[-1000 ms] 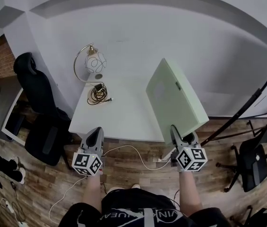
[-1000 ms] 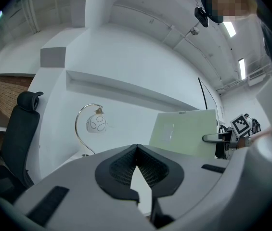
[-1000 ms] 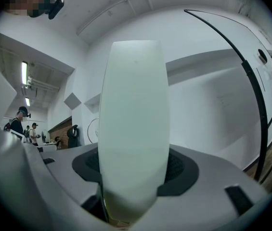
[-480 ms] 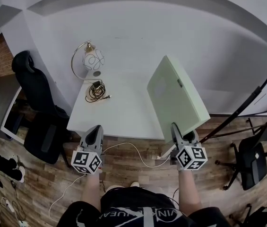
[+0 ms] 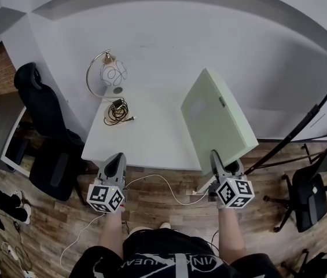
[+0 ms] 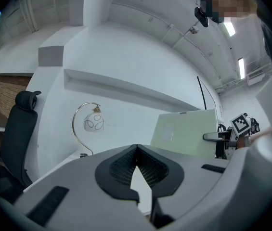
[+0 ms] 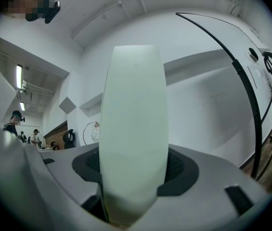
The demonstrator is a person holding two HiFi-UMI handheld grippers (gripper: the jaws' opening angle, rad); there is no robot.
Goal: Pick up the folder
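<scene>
The folder (image 5: 218,120) is a thick pale green one with a small clasp on its face. It is held up on edge above the right end of the white table (image 5: 146,138). My right gripper (image 5: 214,156) is shut on its near lower corner. In the right gripper view the folder's spine (image 7: 133,105) stands upright between the pads and fills the middle. My left gripper (image 5: 117,161) hovers level before the table's near left edge, shut, with nothing in it. In the left gripper view its tips (image 6: 136,148) meet, and the folder (image 6: 184,131) shows at the right.
A gold arc lamp with a white globe (image 5: 112,74) and a coiled cable (image 5: 118,113) sit at the table's far left. A black office chair (image 5: 41,114) stands left of the table, another chair (image 5: 311,196) at the right. A black curved pole (image 5: 302,126) leans behind the folder.
</scene>
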